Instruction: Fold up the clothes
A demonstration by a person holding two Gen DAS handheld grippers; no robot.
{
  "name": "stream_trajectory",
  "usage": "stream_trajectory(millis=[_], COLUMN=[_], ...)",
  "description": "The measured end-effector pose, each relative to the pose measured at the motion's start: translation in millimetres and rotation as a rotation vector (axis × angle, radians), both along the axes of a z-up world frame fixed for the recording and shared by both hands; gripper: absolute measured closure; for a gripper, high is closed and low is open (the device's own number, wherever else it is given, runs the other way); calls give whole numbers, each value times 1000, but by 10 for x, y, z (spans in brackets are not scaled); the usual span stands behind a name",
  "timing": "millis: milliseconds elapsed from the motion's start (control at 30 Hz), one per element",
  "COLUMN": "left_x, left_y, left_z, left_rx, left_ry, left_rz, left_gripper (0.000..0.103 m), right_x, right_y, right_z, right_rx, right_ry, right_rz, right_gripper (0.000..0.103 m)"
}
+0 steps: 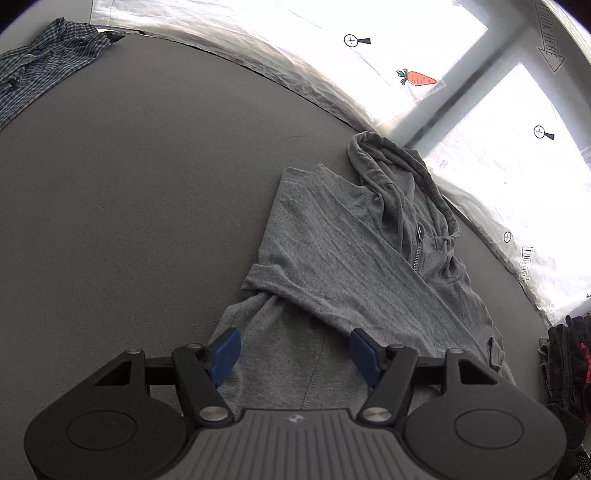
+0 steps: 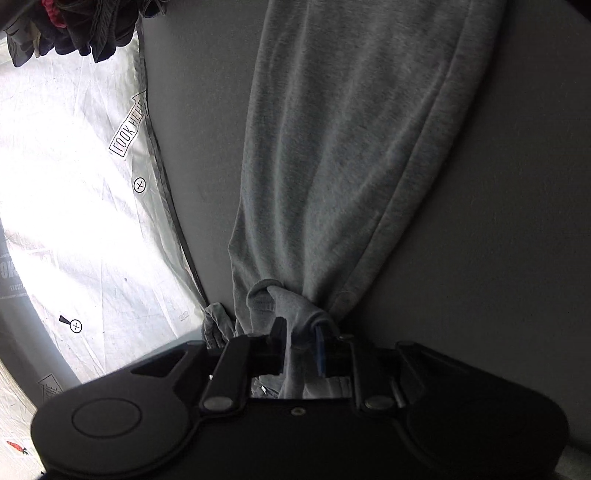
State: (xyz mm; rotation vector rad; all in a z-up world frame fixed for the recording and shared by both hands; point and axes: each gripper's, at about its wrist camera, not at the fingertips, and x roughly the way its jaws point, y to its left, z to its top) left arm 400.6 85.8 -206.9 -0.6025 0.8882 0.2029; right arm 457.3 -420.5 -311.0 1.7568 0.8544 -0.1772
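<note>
A grey zip hoodie (image 1: 332, 251) lies on the grey table (image 1: 129, 184), its hood toward the far right edge and one sleeve folded across its front. My left gripper (image 1: 295, 350) hovers over the hoodie's lower part, its blue pads (image 1: 227, 354) wide apart with nothing between them. In the right wrist view the same hoodie (image 2: 332, 147) stretches away in long folds that gather toward my right gripper (image 2: 301, 343). That gripper's jaws stand close together with a bunched fold of the grey cloth pinched between them.
A dark plaid shirt (image 1: 40, 59) lies at the table's far left corner. A pile of dark clothes (image 1: 569, 354) sits at the right edge, also seen as the dark pile (image 2: 74, 26). Beyond the table edge is a crinkled white sheet (image 2: 74, 184) with a carrot sticker (image 1: 417, 78).
</note>
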Motion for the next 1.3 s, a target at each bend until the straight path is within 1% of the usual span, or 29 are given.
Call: stream_trajectory(millis=[67, 133, 200, 267, 333, 400, 467, 567, 633, 667, 700, 800, 833, 867, 933, 1000, 1033, 1133, 1233, 1300], left_x=[82, 155, 240, 331, 410, 488, 566, 661, 727, 755, 780, 868, 889, 906, 898, 874, 867, 849, 839, 832], left_y=[38, 78, 124, 148, 136, 108, 77, 31, 3, -10, -23, -66, -74, -75, -75, -52, -33, -25, -38, -49], left_z=[15, -11, -68, -116, -135, -160, -186, -237, -249, -249, -251, -282, -305, -339, -382, -414, -431, -446, -450, -453], left_rx=[32, 53, 59, 67, 99, 131, 164, 216, 249, 264, 281, 337, 345, 344, 352, 358, 356, 364, 370, 375], left_ry=[2, 8, 37, 69, 94, 114, 133, 163, 171, 172, 174, 191, 202, 214, 216, 219, 221, 204, 193, 185], left_rz=[12, 19, 28, 19, -7, -34, -62, -88, -109, -119, -128, -143, -142, -137, -120, -111, -112, -129, -125, -123], left_gripper=[37, 36, 36, 36, 36, 36, 35, 32, 30, 29, 25, 19, 18, 18, 12, 3, 0, 0, 0, 0], right_x=[73, 103, 132, 137, 119, 59, -29, -109, -32, 40, 114, 270, 321, 364, 392, 355, 358, 298, 239, 218], right_y=[-33, -128, -171, -213, -276, -348, -440, -575, -516, -403, -284, 157, 304, 408, 610, 812, 867, 1057, 1148, 1182], right_z=[53, 78, 75, 44, 42, 49, 40, 191, 450, 552, 652, 784, 827, 824, 818, 817, 821, 936, 1033, 1079], right_rx=[-41, -49, -15, 39, 45, 47, 58, -129, -397, -574, -753, -1129, -1253, -1305, -1408, -1520, -1561, -1701, -1774, -1789], right_ry=[-12, -58, -93, -107, -121, -136, -150, -126, -102, -87, -70, -93, -101, -110, -130, -153, -161, -189, -229, -269], right_rz=[49, 63, 36, -20, -87, -159, -227, -186, -46, 66, 182, 413, 490, 536, 621, 700, 722, 795, 828, 856], right_gripper=[78, 73, 65, 64, 63, 58, 57, 56, 53, 49, 41, 32, 30, 28, 24, 17, 17, 17, 17, 17])
